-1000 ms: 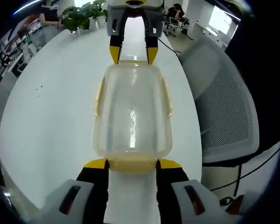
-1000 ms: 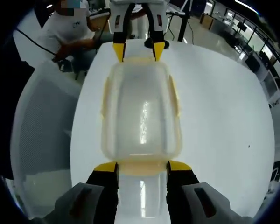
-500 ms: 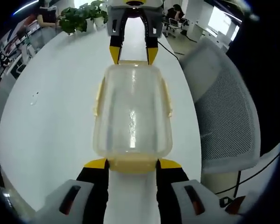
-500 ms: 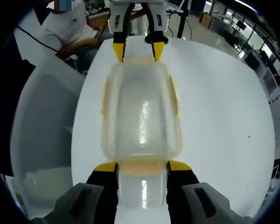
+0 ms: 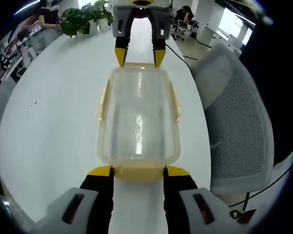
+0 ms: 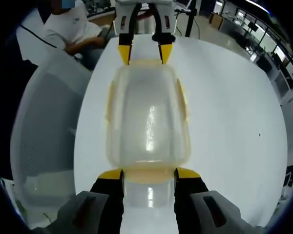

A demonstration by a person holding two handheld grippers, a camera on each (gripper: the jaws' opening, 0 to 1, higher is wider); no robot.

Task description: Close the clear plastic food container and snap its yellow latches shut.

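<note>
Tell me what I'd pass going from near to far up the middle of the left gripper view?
Left tool → near yellow latch → clear container → right tool → potted plants.

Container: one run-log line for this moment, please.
container lid on, on table | left hand-held gripper at near end latch | right hand-held gripper at opposite end | side latches down

Two claws face each other, jaws apart

The left claw point(image 5: 138, 171) points forward with its yellow-tipped jaws spread (black behind the tips), and the right claw point(image 5: 139, 57) meets it head-on from the far side. From the right gripper view, the right claw point(image 6: 149, 174) shows the same spread.
</note>
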